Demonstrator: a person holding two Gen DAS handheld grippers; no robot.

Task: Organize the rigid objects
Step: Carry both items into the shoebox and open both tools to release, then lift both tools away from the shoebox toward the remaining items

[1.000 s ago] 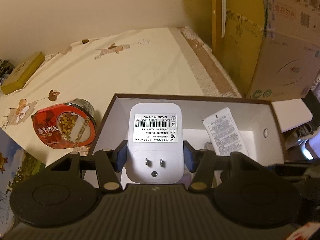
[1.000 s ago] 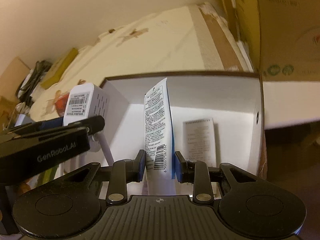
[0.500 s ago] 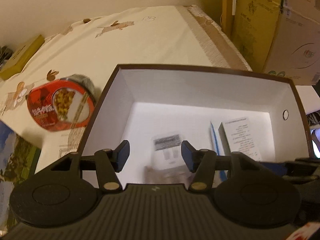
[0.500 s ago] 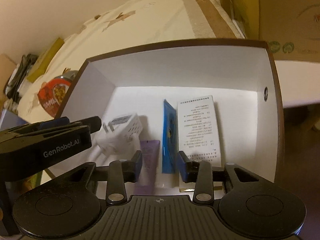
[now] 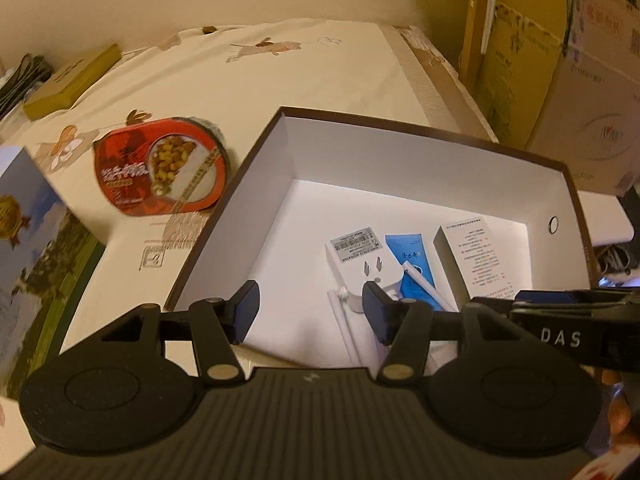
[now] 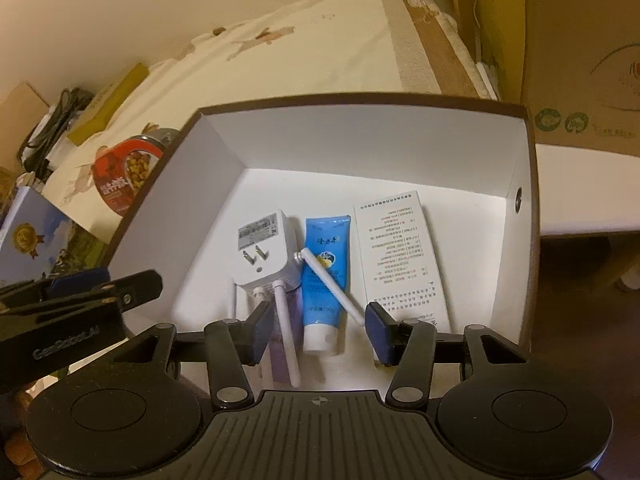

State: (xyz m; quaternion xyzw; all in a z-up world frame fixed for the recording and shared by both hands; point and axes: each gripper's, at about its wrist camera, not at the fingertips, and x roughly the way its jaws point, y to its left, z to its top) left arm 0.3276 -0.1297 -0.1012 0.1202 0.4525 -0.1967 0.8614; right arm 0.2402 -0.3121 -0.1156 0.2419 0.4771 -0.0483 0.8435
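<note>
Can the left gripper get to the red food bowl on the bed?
Probably yes. The red food bowl sits in the open outside the box, nothing on top, and the left gripper is open and empty.

Repeater [image 6: 262,252], tube [image 6: 325,276], carton [image 6: 400,256] side by side in box [image 6: 360,136].

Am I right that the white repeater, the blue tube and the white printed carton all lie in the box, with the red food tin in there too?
Not quite: the red food tin sits outside the box, on the patterned cloth, as the left wrist view shows. The white repeater, the blue tube and the white printed carton do lie inside.
</note>
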